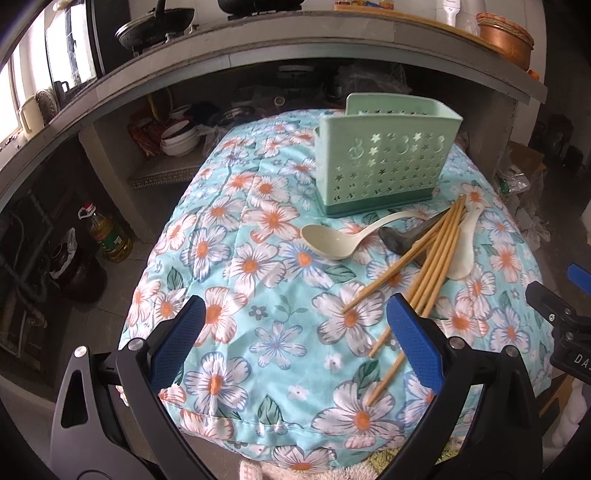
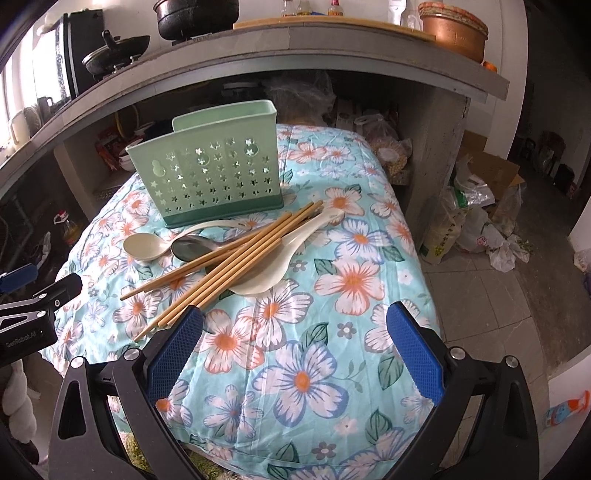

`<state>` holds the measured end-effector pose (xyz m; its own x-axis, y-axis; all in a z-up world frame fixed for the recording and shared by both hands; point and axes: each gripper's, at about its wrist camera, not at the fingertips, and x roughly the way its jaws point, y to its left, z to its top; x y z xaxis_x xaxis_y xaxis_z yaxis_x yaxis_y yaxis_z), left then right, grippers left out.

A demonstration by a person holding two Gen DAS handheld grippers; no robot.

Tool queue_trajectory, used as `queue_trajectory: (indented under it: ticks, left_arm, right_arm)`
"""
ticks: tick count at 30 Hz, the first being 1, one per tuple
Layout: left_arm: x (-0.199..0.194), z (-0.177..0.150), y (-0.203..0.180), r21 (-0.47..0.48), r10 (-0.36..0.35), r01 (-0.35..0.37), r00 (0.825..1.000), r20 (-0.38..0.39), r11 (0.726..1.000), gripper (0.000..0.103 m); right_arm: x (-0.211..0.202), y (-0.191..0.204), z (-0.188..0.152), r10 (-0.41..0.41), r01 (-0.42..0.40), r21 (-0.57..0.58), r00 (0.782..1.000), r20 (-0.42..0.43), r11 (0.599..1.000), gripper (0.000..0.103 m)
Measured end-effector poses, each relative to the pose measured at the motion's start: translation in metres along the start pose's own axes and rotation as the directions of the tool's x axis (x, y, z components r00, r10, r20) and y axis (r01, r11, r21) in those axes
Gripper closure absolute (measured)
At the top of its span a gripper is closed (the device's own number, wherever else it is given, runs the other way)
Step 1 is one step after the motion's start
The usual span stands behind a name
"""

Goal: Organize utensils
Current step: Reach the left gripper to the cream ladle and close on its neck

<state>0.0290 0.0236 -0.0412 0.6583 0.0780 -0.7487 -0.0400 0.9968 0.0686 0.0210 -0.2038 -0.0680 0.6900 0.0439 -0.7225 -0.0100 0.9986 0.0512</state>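
A mint-green perforated utensil holder (image 1: 384, 162) (image 2: 212, 173) stands upright on the floral cloth (image 1: 258, 295) (image 2: 332, 295). In front of it lies a pile: a beige ladle spoon (image 1: 332, 240) (image 2: 146, 247), a dark metal spoon (image 1: 397, 236) (image 2: 192, 247), a white spoon (image 1: 465, 247) (image 2: 280, 258) and several bamboo chopsticks (image 1: 424, 273) (image 2: 236, 258). My left gripper (image 1: 295, 317) is open and empty, left of the chopstick tips. My right gripper (image 2: 295, 321) is open and empty, just in front of the pile.
A grey counter (image 1: 258, 51) (image 2: 295, 40) with pots (image 1: 155, 26) and a copper bowl (image 2: 454, 29) spans the back. Bowls (image 1: 181, 136) sit under it. An oil bottle (image 1: 110, 236) stands on the floor at left. Bags and a box (image 2: 480, 206) crowd the floor at right.
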Motion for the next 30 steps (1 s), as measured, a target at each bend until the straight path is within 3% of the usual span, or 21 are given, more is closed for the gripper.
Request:
queue_trajectory:
  ticks: [3, 7, 13, 15, 17, 21, 26, 30]
  left_arm:
    - [0.012, 0.001, 0.006, -0.017, -0.010, 0.010, 1.000, -0.025, 1.000, 0.008]
    - [0.025, 0.004, 0.010, -0.019, -0.026, 0.026, 1.000, -0.001, 0.999, 0.008]
    - [0.045, 0.017, 0.012, -0.035, -0.111, 0.112, 0.993, 0.048, 0.993, 0.011]
    - [0.054, 0.023, 0.011, -0.032, -0.155, 0.156, 0.987, 0.045, 0.987, 0.024]
    - [0.068, 0.029, 0.011, -0.045, -0.205, 0.205, 0.979, 0.016, 0.978, 0.031]
    - [0.095, 0.040, 0.013, -0.119, -0.309, 0.301, 0.950, -0.052, 0.946, 0.048]
    - [0.122, 0.045, 0.019, -0.220, -0.355, 0.325, 0.928, -0.113, 0.920, 0.063]
    - [0.141, 0.041, 0.024, -0.287, -0.378, 0.323, 0.912, -0.159, 0.902, 0.085]
  right_arm:
    - [0.011, 0.000, 0.001, 0.007, -0.007, 0.005, 1.000, -0.024, 1.000, 0.006]
    - [0.027, 0.006, 0.004, 0.026, -0.026, -0.007, 0.998, -0.063, 1.000, 0.006]
    - [0.049, 0.010, 0.008, 0.041, -0.042, -0.011, 0.993, -0.109, 0.999, 0.006]
    - [0.058, 0.010, 0.009, 0.044, -0.046, -0.008, 0.991, -0.124, 0.999, 0.006]
    - [0.067, 0.009, 0.010, 0.048, -0.049, -0.005, 0.989, -0.137, 0.999, 0.006]
    - [0.087, 0.009, 0.010, 0.076, -0.078, -0.006, 0.981, -0.181, 0.997, 0.006]
    - [0.106, 0.009, 0.005, 0.104, -0.108, -0.001, 0.965, -0.240, 0.994, 0.006]
    - [0.114, 0.007, 0.003, 0.111, -0.117, -0.008, 0.959, -0.259, 0.993, 0.006]
